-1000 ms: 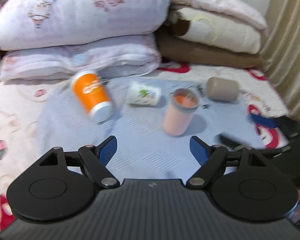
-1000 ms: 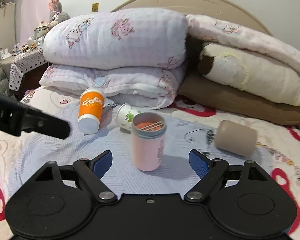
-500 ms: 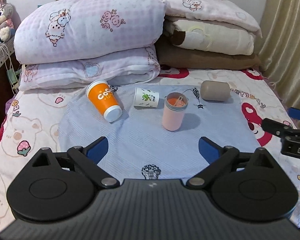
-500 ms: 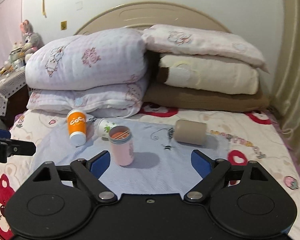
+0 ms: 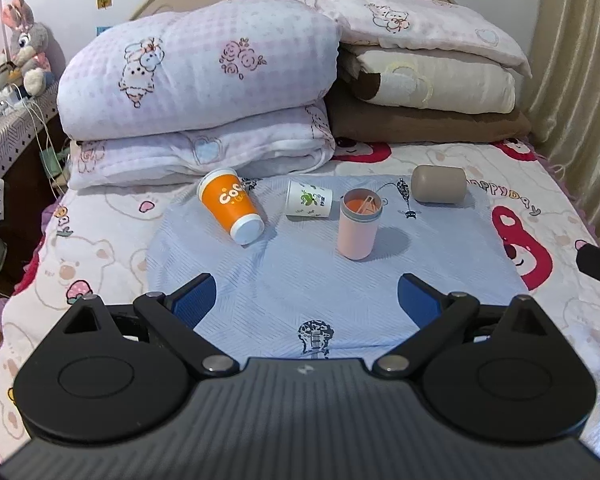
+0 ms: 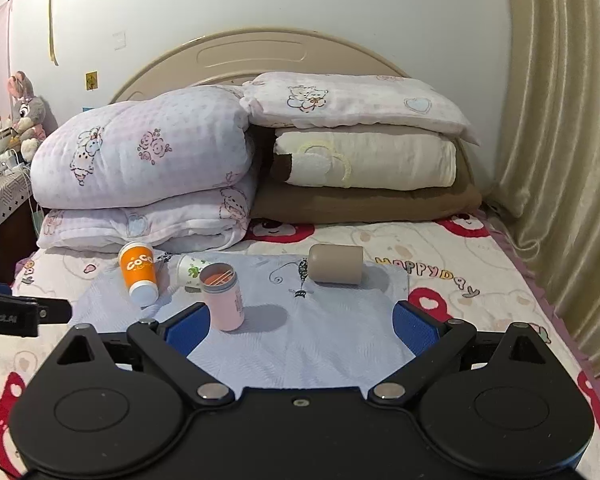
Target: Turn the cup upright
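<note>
4 cups are seen on a pale blue cloth (image 5: 332, 280) spread over the bed (image 5: 100, 248). The pink cup (image 5: 358, 227) stands upright near the cloth's middle, its open mouth showing an orange interior. The orange cup (image 5: 231, 211) lies tilted to its left, white base toward the camera. The white cup (image 5: 309, 204) lies on its side between them, and the tan cup (image 5: 438, 189) lies on its side to the right, well apart. The left claw (image 5: 306, 300) is held wide open and empty above the cloth's near edge. The right claw (image 6: 302, 326) is likewise spread wide with nothing gripped. Folded quilts (image 5: 204, 92) are stacked behind.
</note>
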Action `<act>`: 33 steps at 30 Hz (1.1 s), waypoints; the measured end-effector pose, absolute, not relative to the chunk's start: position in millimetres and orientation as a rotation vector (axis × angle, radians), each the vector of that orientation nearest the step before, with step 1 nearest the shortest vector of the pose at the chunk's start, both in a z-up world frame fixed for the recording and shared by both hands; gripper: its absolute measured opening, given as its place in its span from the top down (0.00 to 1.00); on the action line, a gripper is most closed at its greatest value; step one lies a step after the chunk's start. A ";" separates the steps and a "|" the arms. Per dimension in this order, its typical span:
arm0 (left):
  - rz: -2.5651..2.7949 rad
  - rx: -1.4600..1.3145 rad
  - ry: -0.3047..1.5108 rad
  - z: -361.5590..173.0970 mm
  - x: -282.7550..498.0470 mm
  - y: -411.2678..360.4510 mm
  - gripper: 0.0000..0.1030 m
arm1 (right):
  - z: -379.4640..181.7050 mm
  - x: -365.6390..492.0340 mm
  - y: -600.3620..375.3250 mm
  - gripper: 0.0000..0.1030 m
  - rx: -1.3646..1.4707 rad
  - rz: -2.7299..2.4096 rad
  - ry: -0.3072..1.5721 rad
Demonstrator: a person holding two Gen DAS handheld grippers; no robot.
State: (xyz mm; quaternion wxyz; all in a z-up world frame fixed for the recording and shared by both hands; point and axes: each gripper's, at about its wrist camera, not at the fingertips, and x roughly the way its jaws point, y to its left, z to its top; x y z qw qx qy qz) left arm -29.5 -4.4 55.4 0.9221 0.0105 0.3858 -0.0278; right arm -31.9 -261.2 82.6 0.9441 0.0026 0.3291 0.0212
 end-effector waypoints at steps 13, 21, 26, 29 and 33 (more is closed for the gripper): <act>-0.047 0.037 0.815 55.0 -35.3 -10.9 0.04 | 90.1 -45.6 -257.8 0.03 -0.005 -0.025 0.682; -0.034 0.046 0.840 48.6 -31.0 -12.4 0.04 | 84.7 -42.7 -264.6 0.03 0.003 -0.064 0.704; -0.024 0.045 0.858 44.0 -27.8 -11.5 0.04 | 80.7 -41.3 -266.7 0.03 0.008 -0.076 0.716; -0.025 0.043 0.868 42.5 -27.2 -11.3 0.04 | 79.4 -40.1 -268.3 0.03 0.007 -0.083 0.718; -0.025 0.043 0.879 41.1 -26.4 -11.7 0.04 | 78.5 -39.4 -268.7 0.03 -0.001 -0.098 0.718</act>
